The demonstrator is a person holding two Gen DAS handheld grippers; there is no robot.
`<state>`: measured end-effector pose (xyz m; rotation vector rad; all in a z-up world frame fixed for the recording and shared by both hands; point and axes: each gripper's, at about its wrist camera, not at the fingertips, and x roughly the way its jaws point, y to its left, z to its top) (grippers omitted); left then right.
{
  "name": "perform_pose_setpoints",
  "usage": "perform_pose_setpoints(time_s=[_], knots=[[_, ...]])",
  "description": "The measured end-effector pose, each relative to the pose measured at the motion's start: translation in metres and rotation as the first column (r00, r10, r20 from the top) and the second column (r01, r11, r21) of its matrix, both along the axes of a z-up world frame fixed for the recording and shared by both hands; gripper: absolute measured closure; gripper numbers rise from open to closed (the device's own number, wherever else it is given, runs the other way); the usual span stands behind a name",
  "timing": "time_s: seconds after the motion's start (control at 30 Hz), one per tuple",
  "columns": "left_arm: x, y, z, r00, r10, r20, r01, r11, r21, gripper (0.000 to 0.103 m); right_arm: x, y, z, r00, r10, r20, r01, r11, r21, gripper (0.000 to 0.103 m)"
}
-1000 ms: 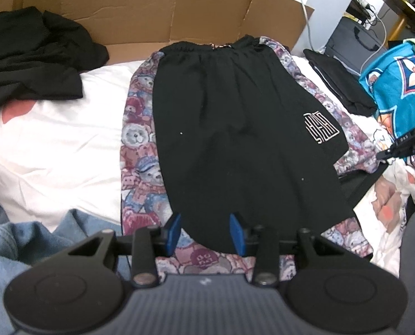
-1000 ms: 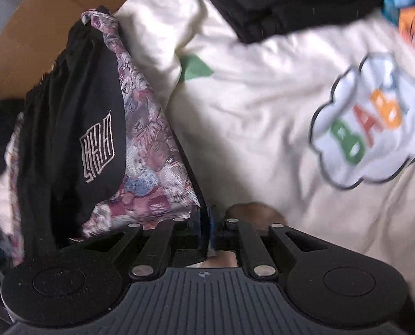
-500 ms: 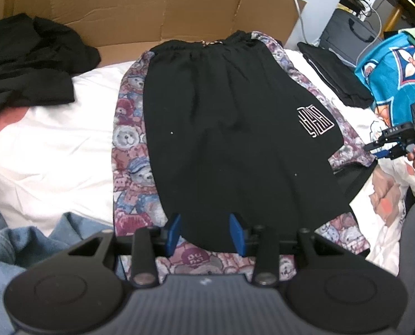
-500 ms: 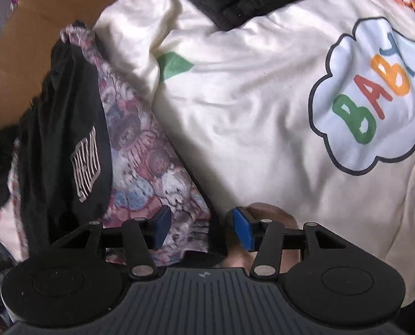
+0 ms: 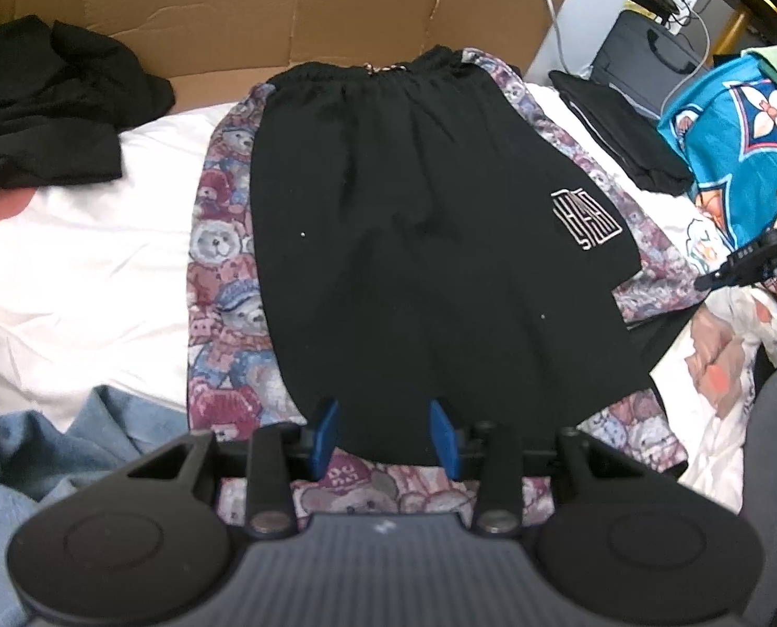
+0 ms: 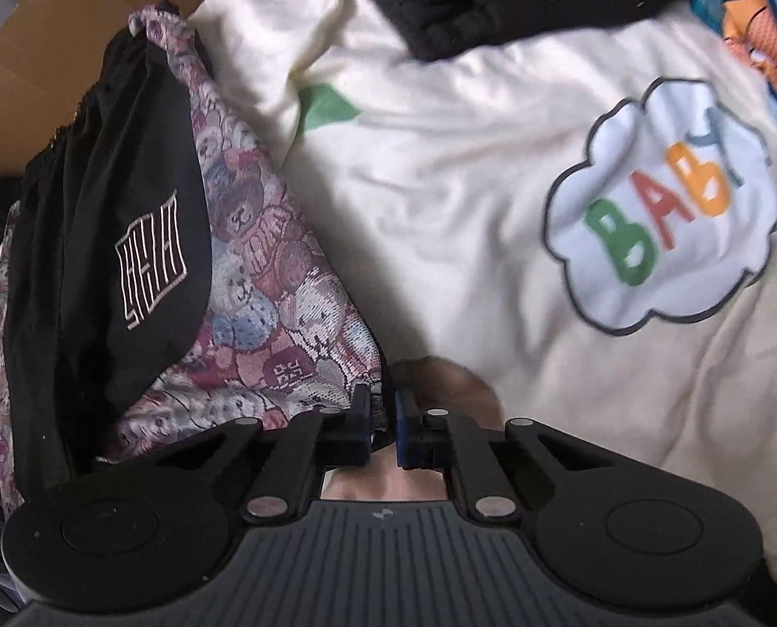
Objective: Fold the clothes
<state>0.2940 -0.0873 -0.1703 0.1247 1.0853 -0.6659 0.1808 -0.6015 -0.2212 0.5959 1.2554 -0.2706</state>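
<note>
Black shorts with a white logo lie flat on a teddy-bear print garment on the bed. My left gripper hovers at the shorts' near hem, open, its blue pads standing apart on either side of the hem. In the right wrist view the shorts and the bear-print garment are at the left. My right gripper is closing, its pads almost together on the dark edge of the bear-print garment's corner. The left wrist view shows the right gripper at that corner, held by a hand.
A white sheet covers the bed, with a "BABY" cloud print. Cardboard stands behind. A black clothes pile lies far left, denim near left, a folded black garment and blue patterned cloth right.
The right gripper's jaws opened wide half a second ago and have now closed on the bear-print garment's edge. The left gripper kept still with the same gap.
</note>
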Motion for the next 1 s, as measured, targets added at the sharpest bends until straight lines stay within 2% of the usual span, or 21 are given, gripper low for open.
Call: perform_pose_setpoints(time_s=[0.3, 0.63, 0.8, 1.0], knots=[[0.004, 0.015, -0.006, 0.999, 0.045, -0.029, -0.044, 0.999, 0.022, 0.062, -0.011, -0.020, 0.036, 0.999, 0.017, 0.027, -0.015, 0.998, -0.061, 0.098], [0.003, 0.017, -0.006, 0.998, 0.048, -0.029, -0.047, 0.999, 0.022, 0.062, 0.003, -0.061, 0.065, 1.000, 0.009, 0.022, -0.005, 0.983, -0.181, 0.098], [0.003, 0.018, -0.007, 0.998, 0.049, -0.031, -0.049, 0.999, 0.024, 0.062, 0.013, -0.075, 0.055, 1.000, -0.009, -0.013, 0.005, 0.975, -0.221, 0.098], [0.003, 0.018, -0.007, 0.998, 0.050, -0.034, -0.049, 0.998, 0.034, 0.062, 0.019, -0.087, 0.025, 0.997, -0.043, -0.059, 0.028, 0.972, -0.232, 0.098]])
